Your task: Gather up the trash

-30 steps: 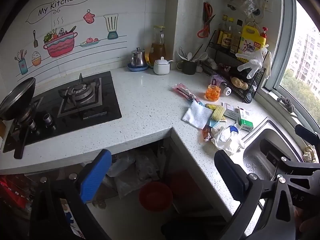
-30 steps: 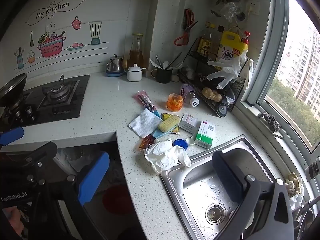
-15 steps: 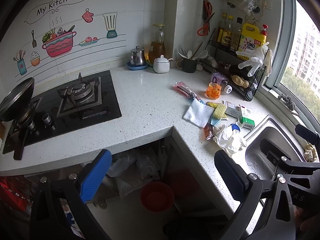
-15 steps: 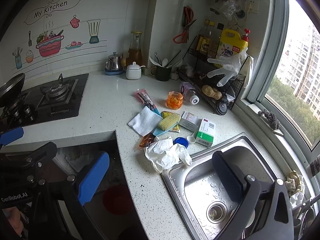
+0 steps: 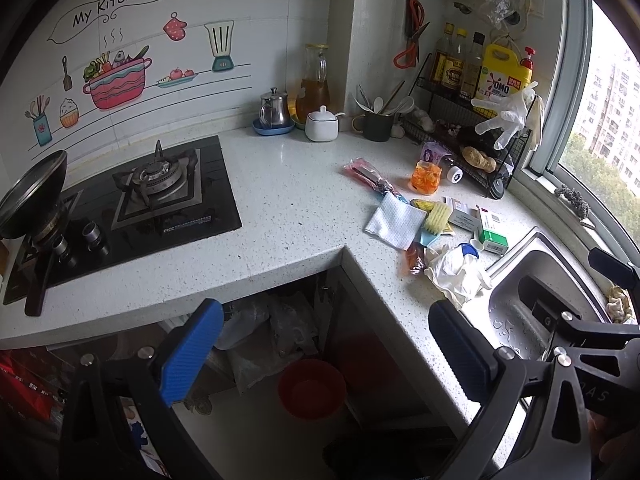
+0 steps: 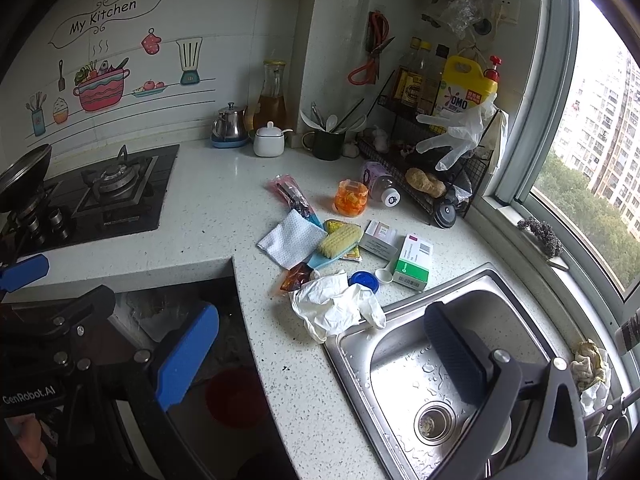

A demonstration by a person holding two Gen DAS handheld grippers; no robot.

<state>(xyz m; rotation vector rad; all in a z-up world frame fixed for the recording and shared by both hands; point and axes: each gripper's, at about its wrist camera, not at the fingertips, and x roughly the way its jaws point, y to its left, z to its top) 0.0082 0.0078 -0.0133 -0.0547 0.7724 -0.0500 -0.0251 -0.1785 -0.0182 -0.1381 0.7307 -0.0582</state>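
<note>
Both pairs of fingers spread wide, nothing between them: left gripper (image 5: pixel 324 356) hangs over the floor gap below the counter's inner corner, right gripper (image 6: pixel 320 352) over the counter edge next to the sink (image 6: pixel 496 280). Left gripper's blue pad also shows at the far left edge of the right view, its frame partly cut off. Trash sits clustered on the counter (image 6: pixel 224 208) between its inner corner and the sink's far-left rim: crumpled white glove (image 6: pixel 336 306) touching the sink rim, orange wrapper (image 6: pixel 294 276) half under it, blue cap (image 6: pixel 364 280) partly hidden by the glove, white spoon-like piece (image 6: pixel 384 276) too small to tell. Beside these: white wipe (image 6: pixel 290 238), yellow brush (image 6: pixel 340 240) lying over a yellow packet, green-white box (image 6: pixel 414 262), a second pale box (image 6: pixel 380 236), pink packet (image 6: pixel 290 194), orange cup (image 6: pixel 351 196), a bottle (image 6: pixel 380 186) on its side against the wire rack (image 6: pixel 436 152). Rack contents are dark and hard to read; a glove hangs off its front. Red bin (image 5: pixel 312 388) is on the floor under the counter, half hidden by the counter edge in the right view. Plastic bags behind it are murky. Stove (image 5: pixel 132 200) takes the counter's left end; bare counter lies between stove and trash pile. Sink basin is mostly blocked by the right gripper's dark finger (image 6: pixel 456 356). Rag (image 6: pixel 588 364) at the sink's right rim.
</note>
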